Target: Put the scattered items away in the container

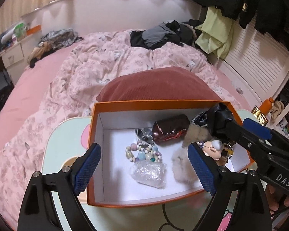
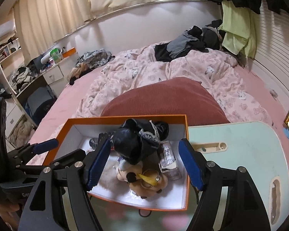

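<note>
Left wrist view: our left tool (image 1: 144, 165) is spread wide w/ nothing in it, over the orange box (image 1: 92, 134) on the bench (image 1: 57, 146). Right tool (image 2: 144, 162) is spread too, around the doll (image 2: 133, 146) but not squeezing. We lift both straight up, slow, so nothing snags.

A lived-in home bedroom. A bed (image 2: 71, 104) with a pink sheet carries a rumpled floral duvet (image 2: 163, 73), a red pillow (image 2: 169, 102) and heaps of clothing (image 2: 186, 42). Cream curtains (image 2: 54, 11) hang behind it; a cluttered bedside cabinet (image 2: 54, 73) stands beside it, and garments hang on the slatted wardrobe (image 1: 260, 57).
</note>
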{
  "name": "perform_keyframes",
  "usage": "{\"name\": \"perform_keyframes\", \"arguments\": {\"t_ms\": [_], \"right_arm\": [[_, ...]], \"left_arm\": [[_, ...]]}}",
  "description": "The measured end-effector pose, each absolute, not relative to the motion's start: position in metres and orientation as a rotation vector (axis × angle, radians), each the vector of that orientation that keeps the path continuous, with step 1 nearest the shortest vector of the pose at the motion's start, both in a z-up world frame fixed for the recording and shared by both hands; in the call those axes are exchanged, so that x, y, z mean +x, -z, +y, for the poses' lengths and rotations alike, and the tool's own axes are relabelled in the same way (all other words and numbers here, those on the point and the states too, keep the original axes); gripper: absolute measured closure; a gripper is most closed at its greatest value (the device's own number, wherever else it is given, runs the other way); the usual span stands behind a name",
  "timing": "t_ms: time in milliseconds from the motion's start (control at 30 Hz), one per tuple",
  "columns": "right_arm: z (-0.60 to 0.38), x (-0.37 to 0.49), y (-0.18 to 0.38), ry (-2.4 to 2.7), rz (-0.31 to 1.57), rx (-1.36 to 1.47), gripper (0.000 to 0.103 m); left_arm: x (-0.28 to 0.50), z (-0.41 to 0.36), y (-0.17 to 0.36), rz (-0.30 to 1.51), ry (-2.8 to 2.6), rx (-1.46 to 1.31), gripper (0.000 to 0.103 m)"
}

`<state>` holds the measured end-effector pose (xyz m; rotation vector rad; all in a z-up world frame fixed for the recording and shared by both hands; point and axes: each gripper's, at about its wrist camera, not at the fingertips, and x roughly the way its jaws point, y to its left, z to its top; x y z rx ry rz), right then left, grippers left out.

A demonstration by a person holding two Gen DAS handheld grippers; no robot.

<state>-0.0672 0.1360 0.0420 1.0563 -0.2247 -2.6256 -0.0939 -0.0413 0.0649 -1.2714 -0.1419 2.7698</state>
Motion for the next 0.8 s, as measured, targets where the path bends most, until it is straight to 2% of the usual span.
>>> {"name": "perform_keyframes", "arguments": {"t_ms": [467,800], "right_arm": [[0.138,-0.027,-0.053,2.646,-0.14,1.028,0.03],[0.154,0.02,-0.012,2.648,-0.092,1.162,0.03]], "left_arm": [[-0.034,-0.044,-0.087,-0.186,-2.813,-1.138,0.012],[0.016,-0.032,-0.047,-0.15,-2.846,-1.176,0.009]]}}
